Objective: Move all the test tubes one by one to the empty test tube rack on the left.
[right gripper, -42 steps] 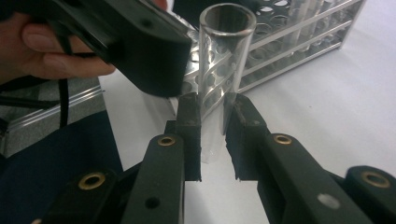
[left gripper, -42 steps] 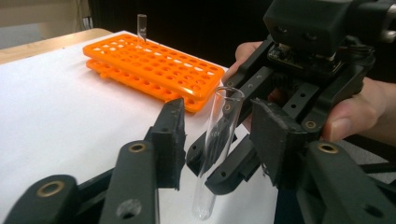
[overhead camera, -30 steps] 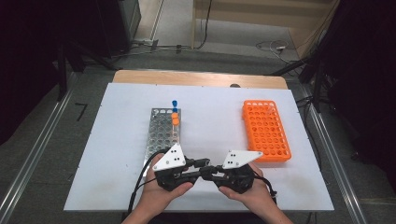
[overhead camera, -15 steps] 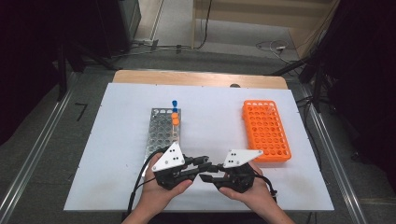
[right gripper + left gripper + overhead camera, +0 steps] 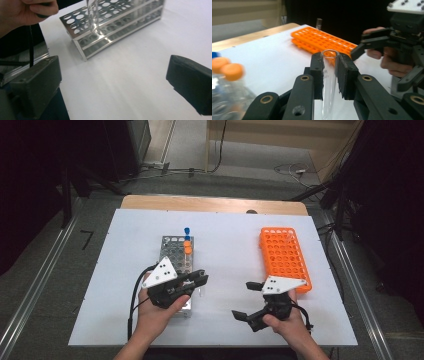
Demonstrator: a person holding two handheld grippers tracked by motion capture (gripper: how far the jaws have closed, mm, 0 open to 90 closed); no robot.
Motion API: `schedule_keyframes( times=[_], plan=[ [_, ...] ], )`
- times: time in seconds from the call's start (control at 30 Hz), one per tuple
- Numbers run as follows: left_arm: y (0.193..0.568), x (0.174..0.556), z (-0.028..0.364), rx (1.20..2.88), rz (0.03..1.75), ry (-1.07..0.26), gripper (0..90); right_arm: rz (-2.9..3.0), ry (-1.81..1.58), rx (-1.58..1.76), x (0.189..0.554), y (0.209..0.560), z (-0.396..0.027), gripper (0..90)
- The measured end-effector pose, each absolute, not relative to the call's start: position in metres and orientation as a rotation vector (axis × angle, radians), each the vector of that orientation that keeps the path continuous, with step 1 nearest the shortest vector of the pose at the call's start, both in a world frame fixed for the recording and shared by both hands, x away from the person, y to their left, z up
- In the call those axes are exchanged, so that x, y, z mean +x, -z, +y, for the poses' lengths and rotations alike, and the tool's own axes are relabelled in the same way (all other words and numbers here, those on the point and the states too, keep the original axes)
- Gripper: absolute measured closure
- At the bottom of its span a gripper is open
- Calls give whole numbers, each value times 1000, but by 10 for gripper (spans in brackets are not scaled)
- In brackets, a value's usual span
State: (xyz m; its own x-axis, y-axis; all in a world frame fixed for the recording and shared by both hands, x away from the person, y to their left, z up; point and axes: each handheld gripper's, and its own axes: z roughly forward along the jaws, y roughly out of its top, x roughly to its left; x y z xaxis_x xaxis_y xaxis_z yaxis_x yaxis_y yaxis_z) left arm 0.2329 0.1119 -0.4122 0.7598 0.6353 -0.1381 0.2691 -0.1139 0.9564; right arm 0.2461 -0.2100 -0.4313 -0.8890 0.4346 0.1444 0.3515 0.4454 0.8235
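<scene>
So the left gripper (image 5: 329, 72) is clamped on a clear glass tube (image 5: 328, 82) — open end up, held over the near end of the metal rack (image 5: 176, 265), its rounded bottom just above the holes in the right gripper view. The right gripper (image 5: 246, 301) has just been opening, and its jaws are spread wide with nothing between them, sitting low over the white table (image 5: 230, 250) right of the left one. The orange rack (image 5: 284, 257) lies further right, and the capped tubes (image 5: 187, 245) stand at the metal rack's far end.
</scene>
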Motion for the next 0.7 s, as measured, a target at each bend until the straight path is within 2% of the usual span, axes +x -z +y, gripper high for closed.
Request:
schedule_keyframes(
  times=[0.37,0.7],
  plan=[
    [402,258,137,1628,806,-456,755,2506,-1435,811,243,433,-261,0],
    [414,276,142,1576,884,-505,755,2468,-1417,904,247,441,-284,0]
  ],
)
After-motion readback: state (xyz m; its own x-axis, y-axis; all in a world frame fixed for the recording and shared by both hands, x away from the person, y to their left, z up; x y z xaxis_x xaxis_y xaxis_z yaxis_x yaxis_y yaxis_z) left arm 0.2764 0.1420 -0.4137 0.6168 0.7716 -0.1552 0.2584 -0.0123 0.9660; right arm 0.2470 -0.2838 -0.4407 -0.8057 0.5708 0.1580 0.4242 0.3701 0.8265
